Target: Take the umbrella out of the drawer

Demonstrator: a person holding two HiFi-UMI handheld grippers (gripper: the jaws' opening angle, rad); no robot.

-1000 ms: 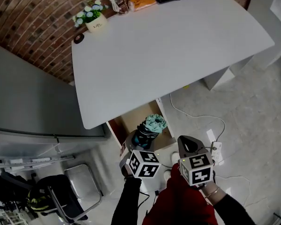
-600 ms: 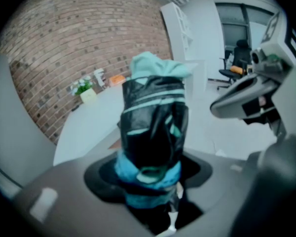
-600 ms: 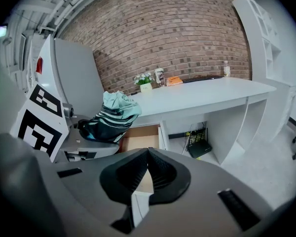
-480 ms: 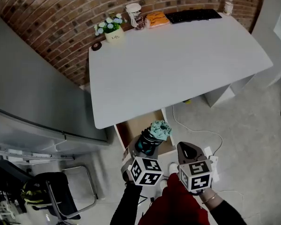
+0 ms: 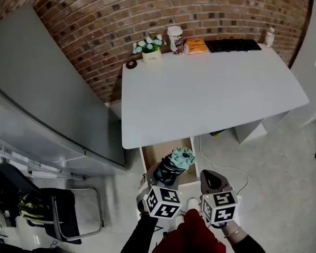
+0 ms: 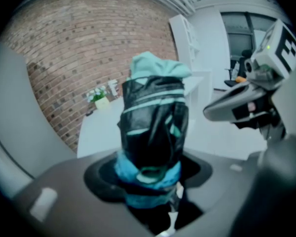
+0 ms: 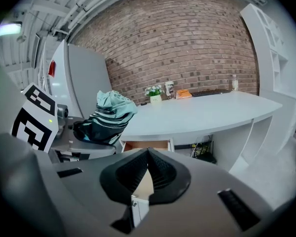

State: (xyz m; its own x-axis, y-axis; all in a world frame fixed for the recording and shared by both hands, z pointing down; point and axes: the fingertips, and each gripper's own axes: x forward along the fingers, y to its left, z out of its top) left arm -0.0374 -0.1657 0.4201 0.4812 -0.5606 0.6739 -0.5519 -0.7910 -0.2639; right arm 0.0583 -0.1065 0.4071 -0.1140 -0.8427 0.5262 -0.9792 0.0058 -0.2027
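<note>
The folded umbrella [image 5: 174,164], black with teal stripes and a teal bunched top, stands up out of my left gripper [image 5: 165,176], whose jaws are shut on its lower end. In the left gripper view the umbrella [image 6: 155,127] fills the middle between the jaws of the left gripper [image 6: 150,181]. It hangs above the open wooden drawer [image 5: 154,154] under the white table [image 5: 210,96]. My right gripper [image 5: 214,179] is beside it on the right, jaws shut with nothing between them. In the right gripper view its pads meet at the right gripper's tip [image 7: 148,154], with the umbrella [image 7: 108,115] to the left.
A flower pot [image 5: 151,54], a cup [image 5: 175,38], an orange packet [image 5: 196,46], a keyboard [image 5: 233,45] and a bottle [image 5: 269,37] line the table's far edge by the brick wall. A grey cabinet [image 5: 47,104] stands left, a folding chair [image 5: 84,215] lower left, a white cable [image 5: 221,167] on the floor.
Both grippers have risen together, the left one carrying the umbrella higher above the drawer. The head view has tilted up, so more brick wall shows.
</note>
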